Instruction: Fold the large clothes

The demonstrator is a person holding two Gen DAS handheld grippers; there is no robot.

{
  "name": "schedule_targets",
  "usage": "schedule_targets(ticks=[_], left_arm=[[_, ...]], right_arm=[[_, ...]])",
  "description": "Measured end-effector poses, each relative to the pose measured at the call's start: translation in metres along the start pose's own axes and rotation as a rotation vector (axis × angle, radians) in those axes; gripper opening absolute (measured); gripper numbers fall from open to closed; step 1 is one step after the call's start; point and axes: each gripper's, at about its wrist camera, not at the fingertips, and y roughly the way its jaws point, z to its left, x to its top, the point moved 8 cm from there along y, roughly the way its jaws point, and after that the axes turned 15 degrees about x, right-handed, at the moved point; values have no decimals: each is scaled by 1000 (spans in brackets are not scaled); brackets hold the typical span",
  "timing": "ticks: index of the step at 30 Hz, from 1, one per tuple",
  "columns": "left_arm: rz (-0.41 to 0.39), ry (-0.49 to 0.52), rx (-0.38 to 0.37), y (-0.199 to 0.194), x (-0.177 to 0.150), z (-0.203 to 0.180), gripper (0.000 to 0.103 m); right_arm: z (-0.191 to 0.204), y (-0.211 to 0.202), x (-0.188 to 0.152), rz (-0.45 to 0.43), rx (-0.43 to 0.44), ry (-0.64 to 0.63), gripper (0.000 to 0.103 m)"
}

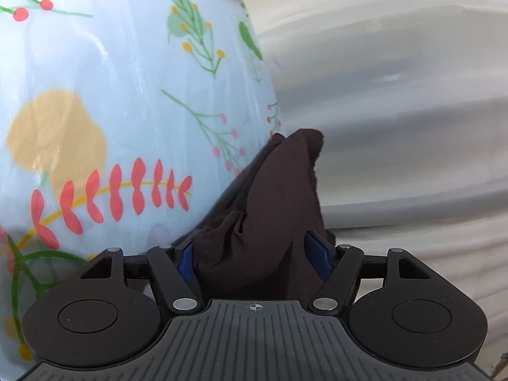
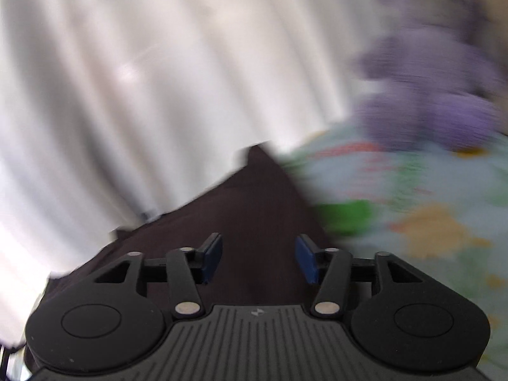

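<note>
**Left hand-held gripper clamps the dark garment; right one stands open over it**

In the left wrist view, the left hand-held gripper (image 1: pixel 255 254) has a bunch of dark brown garment (image 1: pixel 273 222) between its blue pads (image 1: pixel 319 252). The pads stand fairly wide apart, but the gathered cloth fills the whole gap and presses against both, so the garment is held. From the fingers the cloth rises forward into a crumpled peak. To the left of this gripper and ahead of it lies a light blue floral sheet (image 1: pixel 127 95) with red leaves, yellow patches and green stems. To the right and ahead hangs a white curtain (image 1: pixel 397 79) with soft folds.

In the right wrist view, which is strongly blurred, the right hand-held gripper (image 2: pixel 258 260) has its blue pads (image 2: pixel 212 258) apart. The same dark garment (image 2: pixel 254 200) spreads below and ahead of the fingers, narrowing to a point in front. The cloth shows flat in the gap and neither pad seems to touch it, so this gripper holds nothing. To the right is the floral sheet (image 2: pixel 412 206), and further ahead on the right a purple object (image 2: pixel 428 95) too blurred to name. To the left and ahead is the white curtain (image 2: pixel 143 79).
</note>
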Motion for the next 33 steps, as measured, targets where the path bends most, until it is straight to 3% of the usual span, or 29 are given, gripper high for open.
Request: schedule_targets(ticks=[3, 7, 10, 14, 15, 18, 21, 28, 33], left_arm=[[-7, 19, 46, 5, -4, 5, 74], [-13, 37, 78, 8, -5, 3, 78], [-22, 82, 96, 9, -8, 0, 78], [-23, 110, 105, 17, -9, -10, 79], [-29, 99, 101, 17, -8, -10, 75], [-24, 43, 66, 17, -4, -5, 58], [-34, 67, 9, 7, -1, -17, 50], [-96, 282, -154, -30, -22, -112, 43], [-115, 436, -184, -36, -52, -161, 43]], right_arm=[[57, 55, -12, 88, 144, -93, 29], [114, 113, -34, 175, 228, -228, 29], [130, 140, -45, 211, 224, -289, 28], [135, 153, -50, 188, 174, -350, 28], [134, 155, -51, 188, 172, -351, 28], [132, 165, -64, 213, 152, -367, 28], [129, 167, -82, 214, 139, -428, 28], [130, 161, -77, 214, 127, -426, 28], [142, 140, -64, 136, 185, -324, 20]])
